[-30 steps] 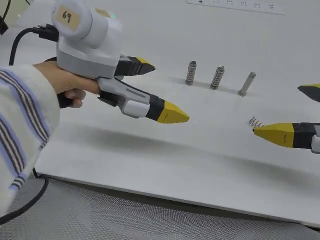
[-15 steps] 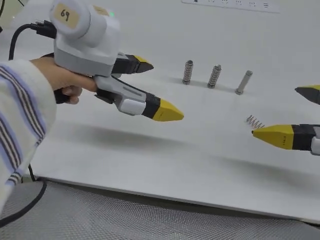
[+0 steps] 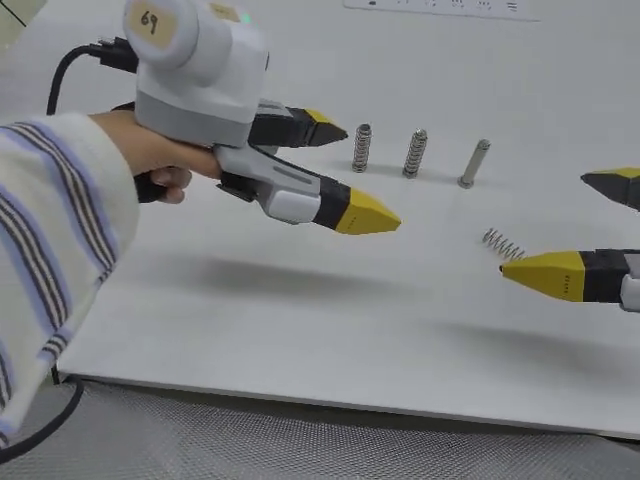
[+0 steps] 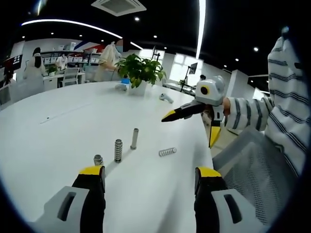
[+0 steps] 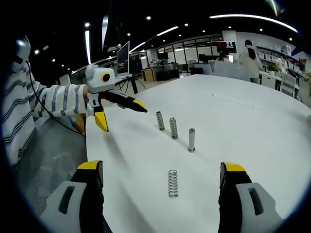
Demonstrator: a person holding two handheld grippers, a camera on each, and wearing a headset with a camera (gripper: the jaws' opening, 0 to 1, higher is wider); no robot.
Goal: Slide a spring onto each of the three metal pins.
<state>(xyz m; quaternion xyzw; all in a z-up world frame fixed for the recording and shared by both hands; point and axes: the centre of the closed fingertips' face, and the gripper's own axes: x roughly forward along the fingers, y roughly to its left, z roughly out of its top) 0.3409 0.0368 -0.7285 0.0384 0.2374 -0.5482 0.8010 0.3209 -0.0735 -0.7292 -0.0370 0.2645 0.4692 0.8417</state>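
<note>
Three metal pins stand in a row on the white table [image 3: 300, 300]. The first pin [image 3: 362, 147] and the middle pin [image 3: 415, 153] each carry a spring, and the bare pin [image 3: 474, 164] is at the right end. A loose spring [image 3: 503, 244] lies flat in front of the bare pin. My left gripper [image 3: 355, 172] hovers open just left of the row, nothing between its jaws. My right gripper [image 3: 542, 224] is open, with its lower jaw tip beside the loose spring. In the right gripper view, the loose spring [image 5: 172, 183] lies between the jaws, with the bare pin [image 5: 191, 140] beyond it.
The table's front edge [image 3: 330, 400] runs close below both grippers, over a grey mesh surface [image 3: 250, 440]. A black cable [image 3: 75, 60] trails from the left gripper. In the left gripper view a potted plant [image 4: 140, 73] stands at the table's far end.
My left gripper has moved right, closer to the first pin. The right gripper and the loose spring have stayed about where they were.
</note>
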